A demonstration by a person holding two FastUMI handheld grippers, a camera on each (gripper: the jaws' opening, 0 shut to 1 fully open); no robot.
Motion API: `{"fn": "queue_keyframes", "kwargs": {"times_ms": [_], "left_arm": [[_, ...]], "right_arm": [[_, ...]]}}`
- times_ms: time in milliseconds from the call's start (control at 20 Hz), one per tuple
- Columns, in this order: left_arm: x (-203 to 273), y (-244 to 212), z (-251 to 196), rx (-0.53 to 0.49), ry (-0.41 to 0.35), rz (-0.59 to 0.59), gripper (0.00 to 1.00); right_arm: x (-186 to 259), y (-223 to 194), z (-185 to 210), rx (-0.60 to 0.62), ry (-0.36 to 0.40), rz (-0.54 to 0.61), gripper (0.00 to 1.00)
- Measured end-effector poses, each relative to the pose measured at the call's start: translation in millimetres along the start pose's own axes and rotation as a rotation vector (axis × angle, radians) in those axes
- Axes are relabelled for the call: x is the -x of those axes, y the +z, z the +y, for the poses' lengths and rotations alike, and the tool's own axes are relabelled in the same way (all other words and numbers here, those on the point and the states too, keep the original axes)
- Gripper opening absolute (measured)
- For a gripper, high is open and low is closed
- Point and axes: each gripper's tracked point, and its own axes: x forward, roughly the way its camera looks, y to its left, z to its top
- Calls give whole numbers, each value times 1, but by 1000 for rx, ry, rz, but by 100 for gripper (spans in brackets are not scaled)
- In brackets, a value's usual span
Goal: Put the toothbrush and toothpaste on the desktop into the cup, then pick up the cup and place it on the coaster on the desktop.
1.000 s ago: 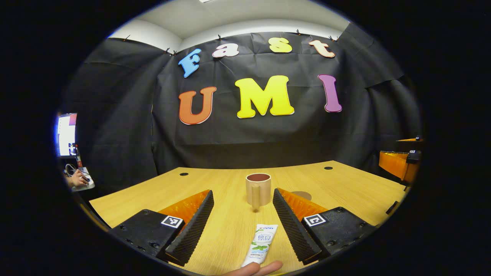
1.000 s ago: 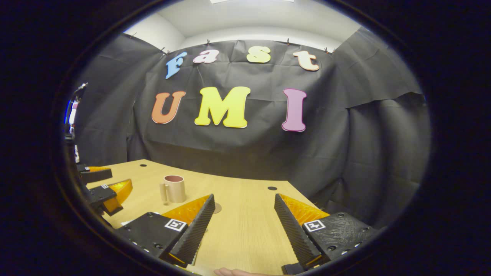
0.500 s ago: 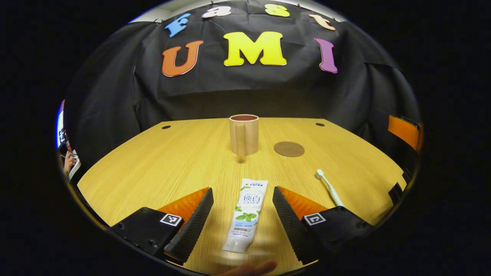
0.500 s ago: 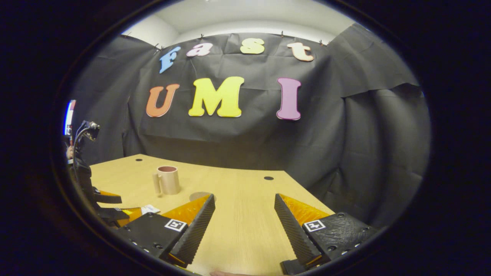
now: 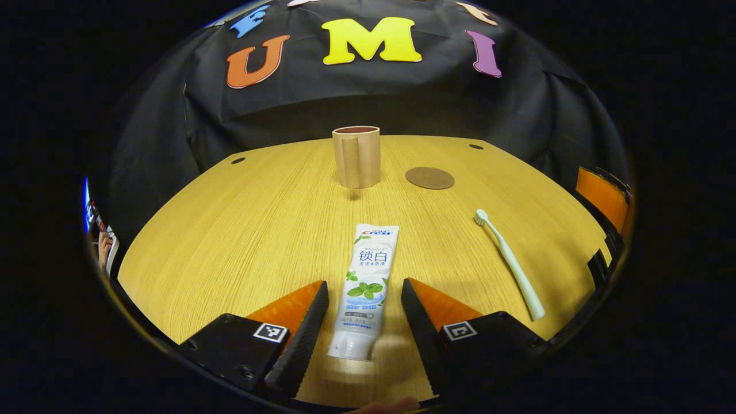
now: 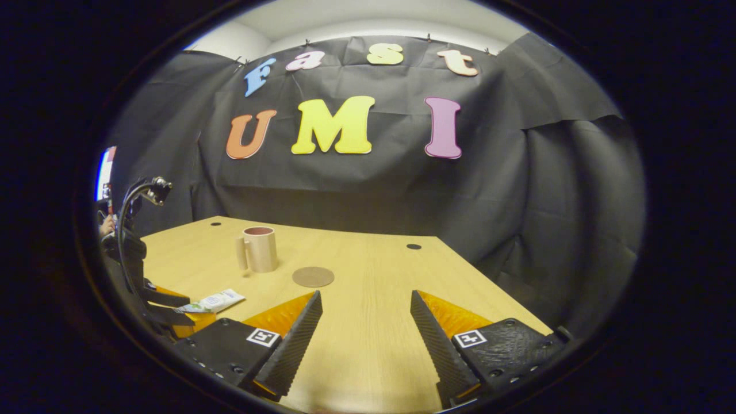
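Toothpaste (image 5: 365, 287) and toothbrush (image 5: 509, 264) lie flat on the desktop (image 5: 241, 230), both nearer the camera than the cup (image 5: 357, 156); the coaster (image 5: 429, 177) sits bare just beside the cup. Both loading and placement remain outstanding. The left gripper (image 5: 361, 322) straddles the toothpaste, fingers apart. The right gripper (image 6: 366, 333) is likewise spread, holding nothing.

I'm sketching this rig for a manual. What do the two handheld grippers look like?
Both match: the left gripper and right gripper each have two wedge-shaped fingers with ridged inner faces, on blocky black bases with small square black-and-white tags. In the right gripper view, a curved black cable rises above the left gripper.
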Motion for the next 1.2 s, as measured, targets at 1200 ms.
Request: {"fn": "queue_keyframes", "kwargs": {"times_ms": [1200], "left_arm": [[4,30,7,-14,-30,-178,47]], "right_arm": [[0,5,36,47,43,69,92]]}}
